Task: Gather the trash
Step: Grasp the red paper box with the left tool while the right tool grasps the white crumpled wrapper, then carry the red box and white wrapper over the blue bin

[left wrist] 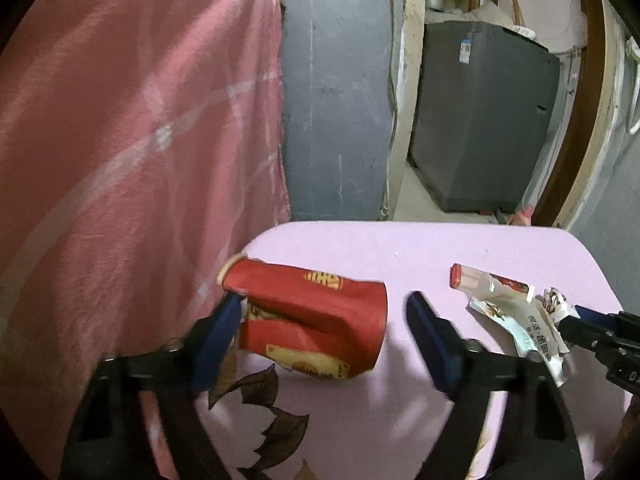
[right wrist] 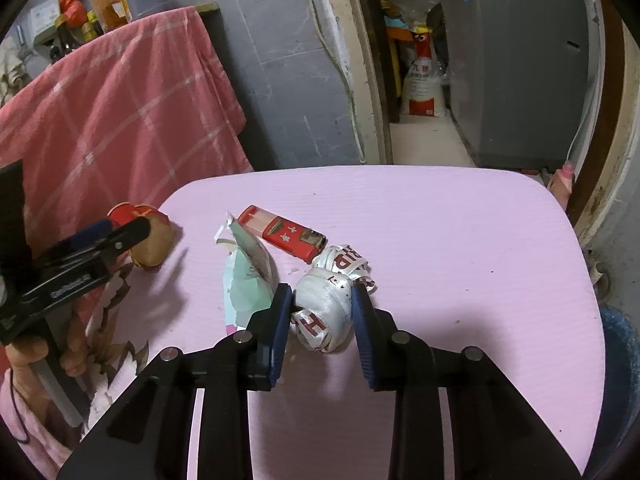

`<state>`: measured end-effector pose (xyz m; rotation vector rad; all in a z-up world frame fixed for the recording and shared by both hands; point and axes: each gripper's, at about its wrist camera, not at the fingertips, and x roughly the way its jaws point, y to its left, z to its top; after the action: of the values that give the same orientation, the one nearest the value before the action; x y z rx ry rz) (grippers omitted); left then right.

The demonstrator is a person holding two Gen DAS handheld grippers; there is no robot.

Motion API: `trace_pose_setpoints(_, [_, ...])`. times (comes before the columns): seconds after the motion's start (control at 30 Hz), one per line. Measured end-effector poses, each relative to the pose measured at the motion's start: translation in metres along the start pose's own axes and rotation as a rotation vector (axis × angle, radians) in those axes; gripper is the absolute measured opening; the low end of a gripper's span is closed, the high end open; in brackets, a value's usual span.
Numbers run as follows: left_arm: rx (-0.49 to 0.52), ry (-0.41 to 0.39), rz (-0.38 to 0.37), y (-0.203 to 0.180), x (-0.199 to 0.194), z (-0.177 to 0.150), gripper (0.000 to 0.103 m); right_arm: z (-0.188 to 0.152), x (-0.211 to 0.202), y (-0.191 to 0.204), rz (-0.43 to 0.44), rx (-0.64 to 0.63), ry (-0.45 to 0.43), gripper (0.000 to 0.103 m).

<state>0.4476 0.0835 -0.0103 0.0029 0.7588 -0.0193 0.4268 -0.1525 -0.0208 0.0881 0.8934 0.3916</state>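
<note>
Two close, downward views; shared table (left wrist: 400, 248)

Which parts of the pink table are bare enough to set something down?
Bare: the far strip of the pink table and its whole right side, beyond the white wad. Crowded: middle-left, where wad, torn wrapper and red box cluster, and the left edge with the crushed red cup.

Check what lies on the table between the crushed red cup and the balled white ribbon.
In the right wrist view, a torn pale-green wrapper and a red tube lie between crushed red cup and ribbon ball.
</note>
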Motion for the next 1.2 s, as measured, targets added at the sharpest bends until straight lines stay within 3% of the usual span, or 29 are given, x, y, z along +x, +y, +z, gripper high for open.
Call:
trace_pose_setpoints(0.1, [0.008, 0.021, -0.016, -0.002, 0.006, 0.001, 0.047, -0.002, -0.001, -0.002, 0.006, -0.001, 0.000, 0.026])
trace_pose_setpoints(0.13, [0.010, 0.022, -0.020, -0.003, 0.006, 0.001, 0.046, -0.003, -0.002, -0.003, 0.011, 0.001, 0.001, 0.026])
trace_pose_setpoints(0.2, [0.017, 0.022, -0.026, -0.005, 0.005, 0.000, 0.030, -0.005, -0.003, -0.005, 0.014, 0.003, 0.004, 0.025])
trace_pose_setpoints(0.37, [0.035, 0.038, -0.028, -0.011, 0.009, 0.000, 0.014, -0.006, -0.006, -0.008, 0.011, 0.001, 0.003, 0.025])
trace_pose_setpoints(0.6, [0.023, 0.026, -0.014, -0.009, 0.008, -0.004, 0.011, -0.013, -0.013, -0.013, 0.016, 0.001, -0.018, 0.024])
trace_pose_setpoints(0.83, [0.022, 0.000, -0.031, -0.020, -0.018, -0.019, 0.011, -0.026, -0.025, -0.017, 0.054, 0.011, -0.067, 0.022])
trace_pose_setpoints(1.2, [0.025, -0.043, -0.125, -0.059, -0.075, -0.059, 0.011, -0.052, -0.065, -0.003, 0.053, -0.057, -0.190, 0.022])
